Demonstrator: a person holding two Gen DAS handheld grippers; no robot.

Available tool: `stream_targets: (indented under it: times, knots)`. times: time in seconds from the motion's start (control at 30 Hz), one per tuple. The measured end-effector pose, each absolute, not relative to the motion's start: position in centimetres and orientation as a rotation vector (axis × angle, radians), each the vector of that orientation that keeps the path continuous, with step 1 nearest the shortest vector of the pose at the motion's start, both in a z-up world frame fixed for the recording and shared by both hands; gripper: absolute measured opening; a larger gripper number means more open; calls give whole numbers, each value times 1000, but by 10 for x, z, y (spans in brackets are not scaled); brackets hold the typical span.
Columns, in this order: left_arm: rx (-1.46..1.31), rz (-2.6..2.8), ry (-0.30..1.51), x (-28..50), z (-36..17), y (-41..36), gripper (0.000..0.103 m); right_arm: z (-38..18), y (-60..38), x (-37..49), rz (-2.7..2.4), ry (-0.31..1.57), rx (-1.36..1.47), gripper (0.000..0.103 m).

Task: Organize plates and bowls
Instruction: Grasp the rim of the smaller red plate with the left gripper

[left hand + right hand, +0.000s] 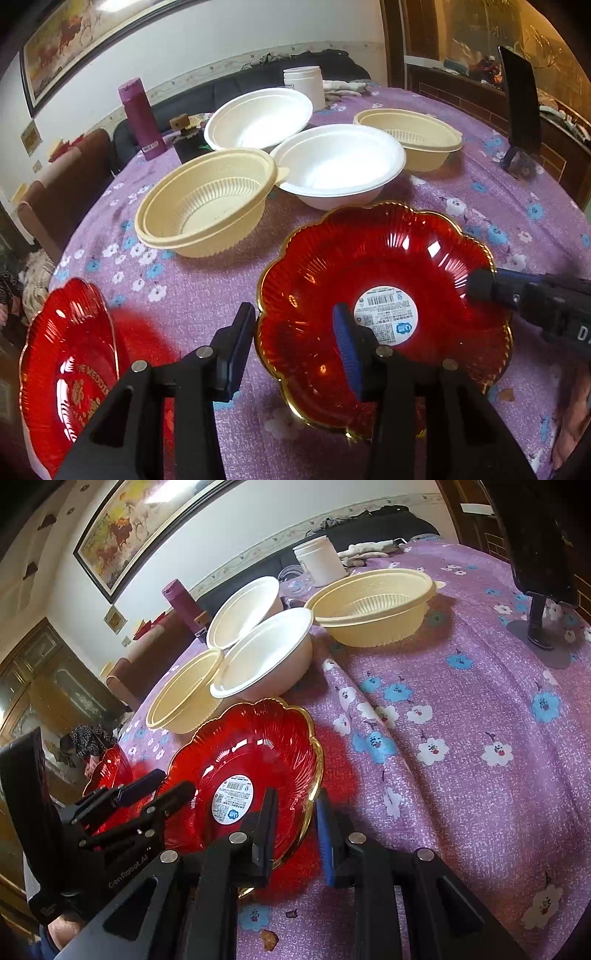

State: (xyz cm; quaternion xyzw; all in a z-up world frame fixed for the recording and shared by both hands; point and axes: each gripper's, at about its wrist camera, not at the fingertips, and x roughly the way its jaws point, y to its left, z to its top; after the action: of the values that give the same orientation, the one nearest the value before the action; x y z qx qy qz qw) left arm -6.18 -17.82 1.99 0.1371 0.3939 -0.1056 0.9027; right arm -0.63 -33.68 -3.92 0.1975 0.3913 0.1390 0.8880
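A red gold-rimmed plate (388, 269) with a round white label lies on the purple floral tablecloth (480, 206); it also shows in the right wrist view (251, 746). My left gripper (295, 332) is open, its jaws straddling the plate's left rim. My right gripper (295, 816) is open, its jaws straddling the plate's right rim; it shows in the left wrist view (484, 286). A second red plate (70, 365) lies at the table's left edge. Two cream ribbed bowls (207, 203) (410, 136) and two white bowls (340, 162) (258, 118) stand behind.
A magenta bottle (140, 118), a white jar (304, 85) and folded cloth (343, 88) stand at the back. A black stand (521, 110) is at the far right. Chairs sit beyond the left table edge. Crumbs (269, 939) lie near the front.
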Motion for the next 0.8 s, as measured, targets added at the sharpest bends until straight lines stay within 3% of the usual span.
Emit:
stream_targets:
  times: [0.5, 0.8]
  knots:
    - [356, -167, 732, -75, 27, -182, 41, -39, -335, -10, 304, 791, 397, 22]
    - [342, -199, 772, -71, 24, -183, 41, -42, -341, -6, 278, 827, 435, 22]
